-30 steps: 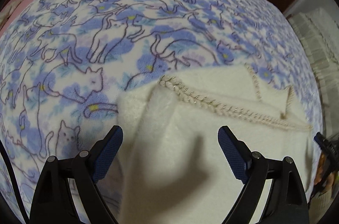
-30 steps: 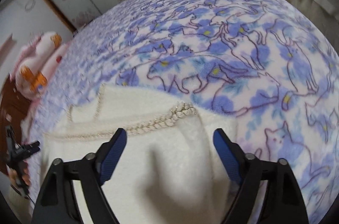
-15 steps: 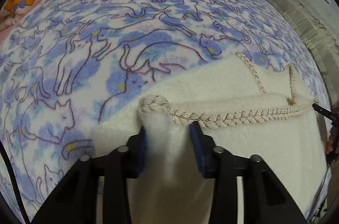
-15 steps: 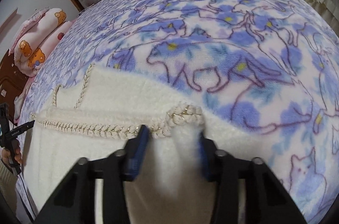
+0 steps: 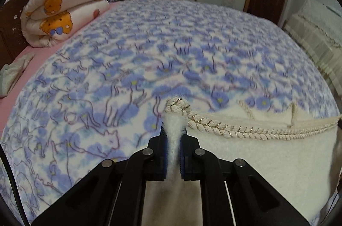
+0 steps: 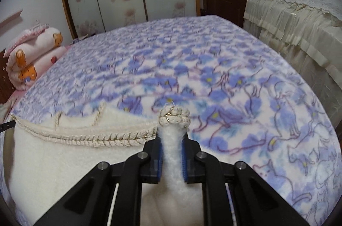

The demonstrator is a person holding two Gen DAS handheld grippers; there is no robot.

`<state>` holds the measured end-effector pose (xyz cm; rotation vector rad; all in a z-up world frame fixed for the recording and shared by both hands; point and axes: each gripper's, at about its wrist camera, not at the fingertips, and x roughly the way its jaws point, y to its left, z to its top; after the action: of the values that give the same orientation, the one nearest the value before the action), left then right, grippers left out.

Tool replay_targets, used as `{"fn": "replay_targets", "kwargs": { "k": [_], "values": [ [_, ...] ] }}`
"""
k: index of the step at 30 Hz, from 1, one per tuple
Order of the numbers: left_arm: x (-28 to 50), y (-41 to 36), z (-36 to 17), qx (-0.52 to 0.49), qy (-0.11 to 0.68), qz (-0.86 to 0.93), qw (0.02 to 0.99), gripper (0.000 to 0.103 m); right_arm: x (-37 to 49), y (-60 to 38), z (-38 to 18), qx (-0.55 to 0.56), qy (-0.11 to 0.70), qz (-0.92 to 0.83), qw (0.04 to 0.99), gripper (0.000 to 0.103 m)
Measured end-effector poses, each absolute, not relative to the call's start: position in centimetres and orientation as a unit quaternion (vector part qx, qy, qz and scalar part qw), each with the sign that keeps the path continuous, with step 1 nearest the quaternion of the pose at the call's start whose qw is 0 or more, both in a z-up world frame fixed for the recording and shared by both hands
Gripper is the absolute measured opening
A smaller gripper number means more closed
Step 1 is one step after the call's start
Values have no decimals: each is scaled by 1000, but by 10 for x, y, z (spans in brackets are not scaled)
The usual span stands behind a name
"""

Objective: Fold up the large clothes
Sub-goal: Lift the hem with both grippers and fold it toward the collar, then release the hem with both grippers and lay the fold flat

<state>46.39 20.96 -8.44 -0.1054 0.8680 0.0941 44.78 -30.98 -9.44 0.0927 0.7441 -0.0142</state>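
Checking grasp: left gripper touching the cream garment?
Touching. Left wrist view: left gripper pads are shut on a fold of the cream garment below its braided trim.

No readable text, labels, brands, numbers or signs show in either view; the patterns on the fabrics and wardrobe doors are pictures only, not writing.
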Motion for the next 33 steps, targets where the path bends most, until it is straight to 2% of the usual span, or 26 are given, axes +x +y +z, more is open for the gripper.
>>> {"fn": "replay_targets", "kwargs": {
  "k": [2,9,18,21,23,24,25,27,33],
  "values": [
    [470,209,-75,-55,411,52,908,6,455,-311,-88,51,357,-17,933,8],
    [507,204,-95,-56,414,88,904,6,497,-302,-105,45,374,-37,926,8],
    [542,199,-184,-24,465,98,880,7,527,-308,-176,49,430,-68,899,8],
    [540,205,-195,-46,460,92,882,8,529,-314,-182,68,436,-61,895,9],
    [540,212,-196,-67,463,87,879,14,530,-318,-183,78,446,-64,889,12],
    [540,216,-196,-76,467,88,877,23,530,-320,-183,84,451,-64,886,17],
    [538,220,-195,-83,469,93,874,37,529,-323,-181,93,455,-64,883,20],
    [531,231,-188,-104,474,111,867,52,521,-330,-170,117,451,-72,882,23],
    [491,214,-150,-98,434,112,889,53,492,-289,-131,86,412,-33,907,23]
  ]
}}
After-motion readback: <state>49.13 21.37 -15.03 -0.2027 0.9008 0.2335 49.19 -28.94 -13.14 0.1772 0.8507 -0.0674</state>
